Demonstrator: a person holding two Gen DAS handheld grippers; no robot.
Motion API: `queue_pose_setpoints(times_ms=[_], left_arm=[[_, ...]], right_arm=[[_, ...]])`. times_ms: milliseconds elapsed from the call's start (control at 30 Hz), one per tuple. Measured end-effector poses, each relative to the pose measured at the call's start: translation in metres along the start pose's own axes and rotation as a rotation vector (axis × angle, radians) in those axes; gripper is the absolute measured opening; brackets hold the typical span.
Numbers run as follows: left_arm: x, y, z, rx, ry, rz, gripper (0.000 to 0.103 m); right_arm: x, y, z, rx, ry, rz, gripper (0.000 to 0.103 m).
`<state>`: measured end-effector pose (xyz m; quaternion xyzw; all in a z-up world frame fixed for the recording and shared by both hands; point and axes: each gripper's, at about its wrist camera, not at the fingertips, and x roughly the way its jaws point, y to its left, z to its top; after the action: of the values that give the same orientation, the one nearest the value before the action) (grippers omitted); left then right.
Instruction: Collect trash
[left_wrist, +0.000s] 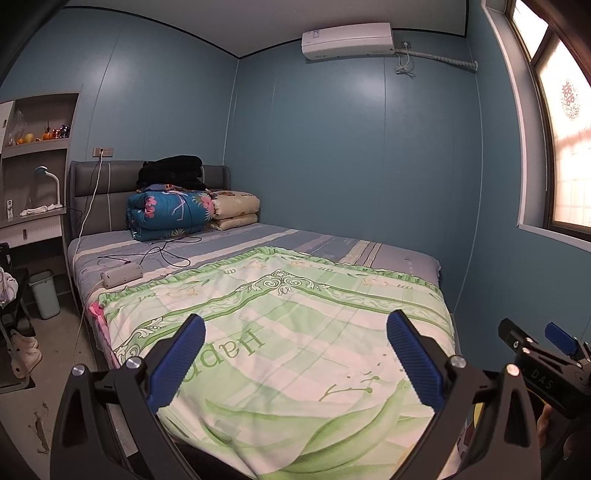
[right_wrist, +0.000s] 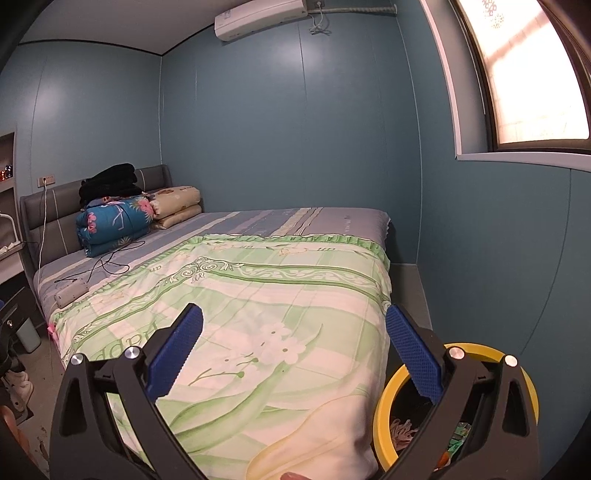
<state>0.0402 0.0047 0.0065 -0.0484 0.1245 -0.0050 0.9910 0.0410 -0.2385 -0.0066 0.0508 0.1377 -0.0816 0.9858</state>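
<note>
Yellow-rimmed, one trash bin (right_wrist: 382, 417) stood beside one bed (right_wrist: 258, 295), just under the right gripper (right_wrist: 293, 354). Two grippers, the left gripper (left_wrist: 295, 360) included, gaped wide and empty.

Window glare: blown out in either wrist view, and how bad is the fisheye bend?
Left wrist: window overexposed, panes washed pink-white; ceiling line bows. Right wrist: window also clipped; blue wall carries soft sheen patches. Both sharp, corners vignetted black.

Dim, bluish room lit by a glaring, overexposed window (left_wrist: 569, 147); sharp focus, strong fisheye bending at edges.
</note>
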Motion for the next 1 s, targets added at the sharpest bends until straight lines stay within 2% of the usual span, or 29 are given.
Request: queue_pose_setpoints(times_ms=[1000], left_arm=[[-0.0005, -0.0005, -0.0024, 0.0, 0.011, -0.025, 0.095]], right_arm=[[0.0064, -0.0004, -0.0056, 0.011, 0.033, 0.004, 0.095]])
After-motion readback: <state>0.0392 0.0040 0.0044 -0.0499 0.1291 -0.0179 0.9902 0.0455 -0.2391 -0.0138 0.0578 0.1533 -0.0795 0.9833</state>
